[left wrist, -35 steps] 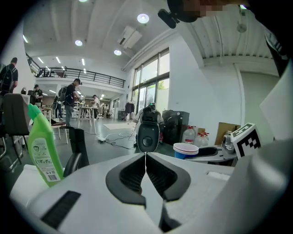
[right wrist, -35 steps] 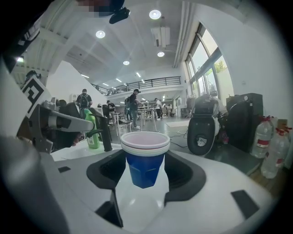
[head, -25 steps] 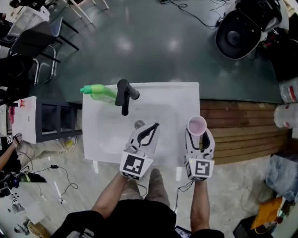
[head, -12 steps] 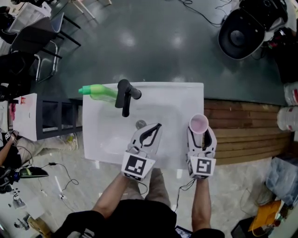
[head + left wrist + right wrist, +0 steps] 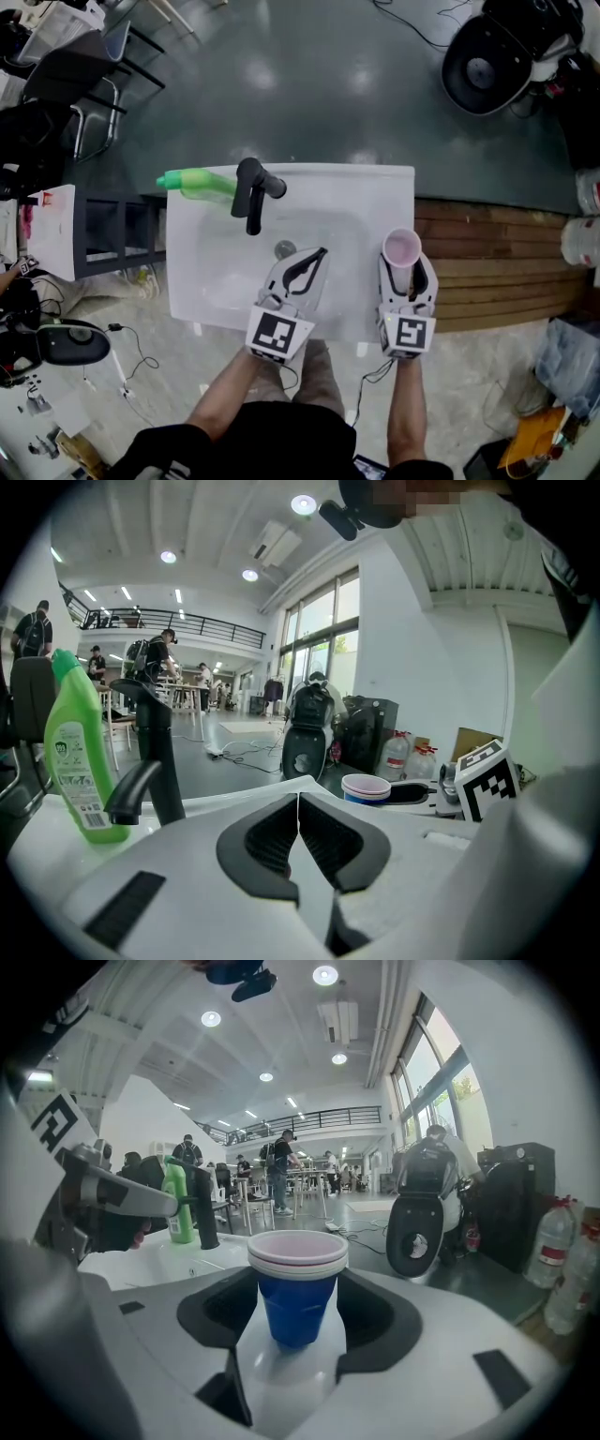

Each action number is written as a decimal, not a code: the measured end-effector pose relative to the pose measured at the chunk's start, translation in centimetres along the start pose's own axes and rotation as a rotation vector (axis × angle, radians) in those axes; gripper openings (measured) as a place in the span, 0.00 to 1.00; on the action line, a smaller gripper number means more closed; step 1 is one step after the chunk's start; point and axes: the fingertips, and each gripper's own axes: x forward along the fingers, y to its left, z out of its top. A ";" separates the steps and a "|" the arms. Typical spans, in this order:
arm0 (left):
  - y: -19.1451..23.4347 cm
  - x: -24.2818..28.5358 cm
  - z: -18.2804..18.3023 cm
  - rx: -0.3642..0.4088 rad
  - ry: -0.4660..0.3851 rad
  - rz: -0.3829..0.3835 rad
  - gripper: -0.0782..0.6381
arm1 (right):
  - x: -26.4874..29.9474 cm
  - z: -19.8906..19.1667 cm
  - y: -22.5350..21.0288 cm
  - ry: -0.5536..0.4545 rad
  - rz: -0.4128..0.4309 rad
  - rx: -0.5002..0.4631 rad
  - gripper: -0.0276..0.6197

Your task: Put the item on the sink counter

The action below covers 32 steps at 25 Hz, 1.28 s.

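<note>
A blue cup with a white rim and pink inside stands upright between the jaws of my right gripper, which is shut on it. It sits over the right edge of the white sink counter. Whether its base touches the counter I cannot tell. The right gripper view shows the cup clamped low between the pads of that gripper. My left gripper is shut and empty over the front of the basin, its jaws meeting in the left gripper view, where the cup shows at the right.
A black faucet and a green bottle stand at the counter's back left, with a drain in the basin. Wooden planks lie to the right. A black machine stands at the far right, a dark shelf to the left.
My right gripper has shifted a little inward over the counter's right edge and slightly lower, still holding the cup. The left gripper has kept still.
</note>
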 end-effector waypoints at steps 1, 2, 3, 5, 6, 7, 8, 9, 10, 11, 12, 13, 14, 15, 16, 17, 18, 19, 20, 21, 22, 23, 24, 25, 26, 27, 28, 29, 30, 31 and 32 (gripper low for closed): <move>0.0 0.0 -0.1 -0.001 0.002 0.001 0.12 | 0.0 -0.3 -0.1 -0.011 -0.001 0.000 0.45; 0.0 0.0 -0.2 -0.002 0.003 0.003 0.12 | 0.1 -0.6 -0.2 -0.020 -0.002 -0.003 0.45; 0.0 0.0 -0.2 -0.002 0.003 0.004 0.12 | 0.1 -0.8 -0.3 -0.025 -0.002 -0.008 0.45; -0.1 -0.1 -0.3 -0.001 0.003 0.005 0.12 | 0.0 -0.9 -0.3 -0.015 -0.003 -0.015 0.45; -0.1 -0.1 -0.3 0.000 0.004 0.005 0.12 | 0.0 -1.1 -0.3 0.002 -0.005 -0.017 0.45; -0.1 -0.1 -0.4 0.001 0.005 0.005 0.12 | -0.1 -1.3 -0.3 0.020 -0.007 -0.021 0.45; -0.1 -0.1 -0.4 0.001 0.007 0.004 0.12 | -0.1 -1.4 -0.3 0.031 -0.009 -0.025 0.45; -0.2 -0.1 -0.5 0.000 0.009 0.004 0.12 | -0.1 -1.4 -0.3 0.032 -0.013 -0.030 0.45; -0.2 0.0 -0.5 0.000 0.010 0.004 0.12 | 0.0 -1.3 -0.3 0.031 -0.016 -0.035 0.46; -0.2 0.0 -0.5 0.000 0.010 0.003 0.12 | 0.0 -1.5 -0.3 0.035 -0.020 -0.042 0.46; -0.2 0.0 -0.6 0.001 0.010 0.002 0.12 | -0.1 -1.7 -0.3 0.043 -0.024 -0.049 0.46; -0.3 0.0 -0.6 0.002 0.010 0.002 0.12 | -0.1 -1.8 -0.3 0.048 -0.028 -0.052 0.46; -0.3 0.0 -0.6 0.003 0.009 0.001 0.12 | -0.1 -1.9 -0.3 0.050 -0.031 -0.053 0.46; -0.3 0.0 -0.6 0.004 0.009 0.001 0.12 | -0.1 -1.9 -0.3 0.050 -0.033 -0.050 0.46; -0.3 -0.1 -0.6 0.003 0.010 0.001 0.12 | -0.1 -2.0 -0.4 0.051 -0.034 -0.045 0.46; -0.3 -0.2 -0.6 0.002 0.011 0.002 0.12 | -0.1 -2.0 -0.4 0.052 -0.036 -0.040 0.46; -0.4 -0.2 -0.6 0.001 0.012 0.003 0.12 | -0.2 -2.0 -0.4 0.053 -0.036 -0.038 0.46; -0.3 -0.4 -0.6 0.000 0.012 0.004 0.12 | -0.2 -2.0 -0.4 0.055 -0.035 -0.038 0.46; -0.3 -0.5 -0.6 0.000 0.012 0.004 0.12 | -0.2 -2.0 -0.4 0.057 -0.033 -0.038 0.46; -0.3 -0.5 -0.6 0.001 0.011 0.005 0.12 | -0.2 -2.0 -0.3 0.059 -0.032 -0.036 0.47; -0.2 -0.6 -0.6 0.002 0.011 0.006 0.12 | -0.2 -2.1 -0.3 0.059 -0.032 -0.033 0.47; -0.1 -0.7 -0.7 0.003 0.010 0.007 0.12 | -0.1 -2.1 -0.2 0.056 -0.033 -0.028 0.48; -0.1 -0.7 -0.7 0.004 0.010 0.007 0.12 | 0.0 -2.2 -0.2 0.050 -0.034 -0.022 0.48; 0.0 -0.8 -0.7 0.004 0.010 0.007 0.12 | 0.0 -2.2 -0.1 0.045 -0.036 -0.018 0.49; 0.1 -0.8 -0.8 0.004 0.010 0.007 0.12 | 0.0 -2.1 -0.1 0.044 -0.038 -0.017 0.50; 0.1 -0.9 -0.8 0.003 0.009 0.007 0.12 | 0.0 -2.0 -0.1 0.042 -0.041 -0.018 0.51; 0.1 -1.0 -0.8 0.002 0.008 0.006 0.12 | 0.0 -1.9 -0.1 0.041 -0.043 -0.019 0.51; 0.1 -1.2 -0.8 0.002 0.007 0.006 0.12 | -0.1 -1.9 -0.1 0.044 -0.046 -0.023 0.52; 0.1 -1.3 -0.8 0.002 0.007 0.005 0.12 | -0.1 -1.9 0.0 0.046 -0.048 -0.027 0.52; 0.1 -1.4 -0.8 0.003 0.006 0.005 0.12 | -0.2 -1.9 0.0 0.046 -0.049 -0.028 0.52; 0.1 -1.5 -0.8 0.003 0.006 0.005 0.12 | -0.2 -2.0 0.0 0.048 -0.052 -0.029 0.52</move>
